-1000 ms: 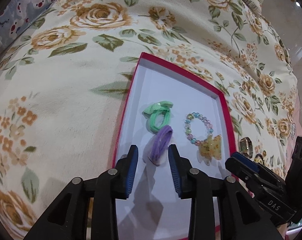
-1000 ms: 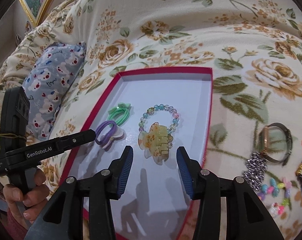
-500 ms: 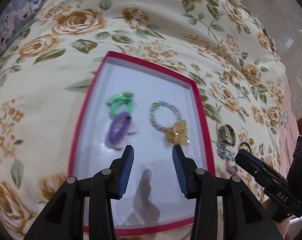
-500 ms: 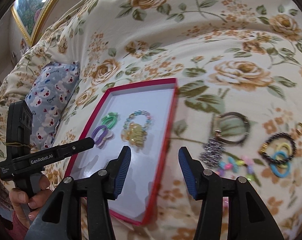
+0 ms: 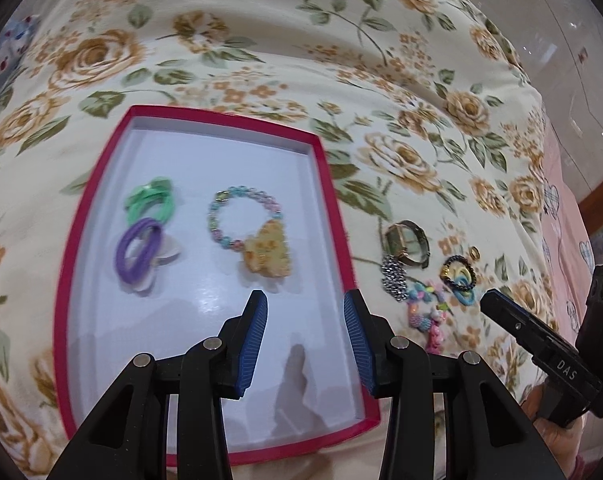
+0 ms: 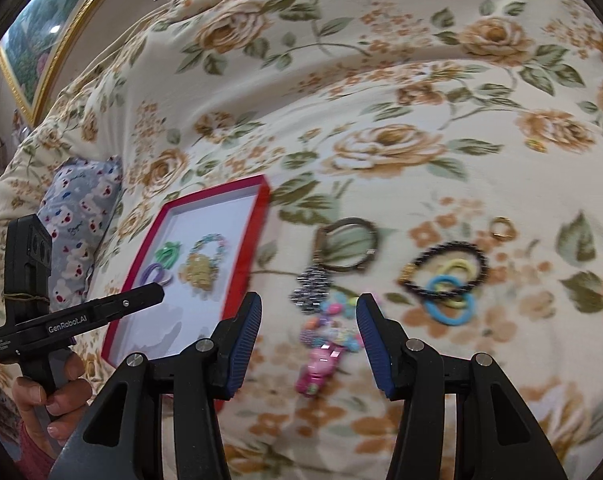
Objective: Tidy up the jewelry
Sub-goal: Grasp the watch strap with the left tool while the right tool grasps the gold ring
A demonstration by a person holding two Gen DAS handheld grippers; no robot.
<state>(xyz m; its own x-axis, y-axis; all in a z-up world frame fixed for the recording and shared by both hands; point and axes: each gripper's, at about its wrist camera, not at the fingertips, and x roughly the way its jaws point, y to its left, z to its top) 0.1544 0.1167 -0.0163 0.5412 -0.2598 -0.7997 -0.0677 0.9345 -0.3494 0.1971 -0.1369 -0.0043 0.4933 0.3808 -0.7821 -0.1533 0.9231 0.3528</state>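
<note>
A red-rimmed tray (image 5: 329, 184) (image 6: 257, 224) lies on the floral bedspread. It holds a green hair tie (image 5: 151, 202), a purple hair tie (image 5: 137, 250), a beaded bracelet (image 5: 241, 216) and a yellow claw clip (image 5: 267, 250). My left gripper (image 5: 305, 312) is open and empty above the tray's near half. My right gripper (image 6: 308, 314) is open and empty above a colourful bead bracelet with a pink charm (image 6: 325, 344). Right of the tray lie a watch (image 6: 347, 246), a silver chain (image 6: 311, 288), a dark bracelet with hair ties (image 6: 445, 272) and a small ring (image 6: 503, 228).
A blue bear-print pillow (image 6: 81, 208) lies left of the tray. A gold-framed picture (image 6: 49, 28) hangs at the far left. Pink bedding (image 5: 565, 208) and a wooden edge are at the bed's right side. The person's hand (image 6: 49, 392) holds the left gripper's handle.
Both grippers have pulled back and swung right. The left has left the purple hair tie in the tray. The right has moved from over the claw clip to over the loose jewelry.
</note>
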